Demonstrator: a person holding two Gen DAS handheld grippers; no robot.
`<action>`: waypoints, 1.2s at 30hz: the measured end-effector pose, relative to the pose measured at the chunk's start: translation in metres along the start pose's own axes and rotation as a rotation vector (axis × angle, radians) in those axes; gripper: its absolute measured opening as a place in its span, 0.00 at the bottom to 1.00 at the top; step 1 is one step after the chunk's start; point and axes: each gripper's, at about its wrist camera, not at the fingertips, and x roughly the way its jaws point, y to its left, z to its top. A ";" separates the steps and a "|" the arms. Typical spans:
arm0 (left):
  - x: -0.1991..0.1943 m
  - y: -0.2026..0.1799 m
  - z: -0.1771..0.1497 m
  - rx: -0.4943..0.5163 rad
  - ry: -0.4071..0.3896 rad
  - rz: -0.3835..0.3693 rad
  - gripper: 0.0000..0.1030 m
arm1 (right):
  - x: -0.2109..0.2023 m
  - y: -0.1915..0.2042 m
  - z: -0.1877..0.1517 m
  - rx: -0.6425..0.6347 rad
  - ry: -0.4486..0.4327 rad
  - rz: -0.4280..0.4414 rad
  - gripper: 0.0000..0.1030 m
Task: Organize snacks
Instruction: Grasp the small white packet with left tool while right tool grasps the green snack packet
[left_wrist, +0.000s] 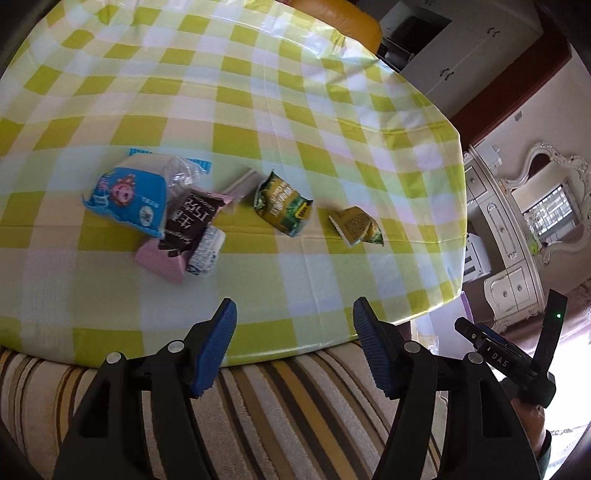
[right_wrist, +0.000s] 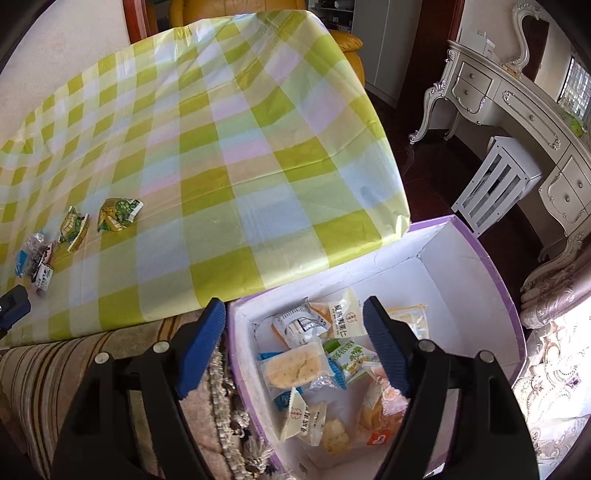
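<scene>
Snacks lie on the green-checked table (left_wrist: 258, 92): a blue packet (left_wrist: 125, 195), a dark chocolate packet (left_wrist: 190, 218) on a pink packet (left_wrist: 160, 264), a small white-blue packet (left_wrist: 207, 251), and two green packets (left_wrist: 282, 206) (left_wrist: 356, 225). My left gripper (left_wrist: 294, 347) is open and empty above the table's near edge. My right gripper (right_wrist: 294, 347) is open and empty over a purple box (right_wrist: 491, 266) that holds several snack packets (right_wrist: 295, 363). The green packets also show in the right wrist view (right_wrist: 118, 214) (right_wrist: 74, 227).
A striped sofa cushion (left_wrist: 295, 406) lies below the table's near edge. The box stands beside the table's right corner. A white ornate dresser (right_wrist: 517, 92) and a white slatted stool (right_wrist: 495, 184) stand to the right. An orange chair (left_wrist: 343, 22) stands behind the table.
</scene>
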 end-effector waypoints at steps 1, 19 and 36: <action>-0.003 0.005 0.000 -0.010 -0.009 0.005 0.61 | 0.000 0.009 0.002 -0.016 -0.004 0.017 0.75; 0.001 0.034 0.023 -0.039 -0.060 0.031 0.39 | 0.013 0.110 0.028 -0.128 -0.042 0.164 0.75; 0.036 0.028 0.030 0.018 0.029 0.144 0.32 | 0.043 0.136 0.048 -0.126 -0.040 0.198 0.75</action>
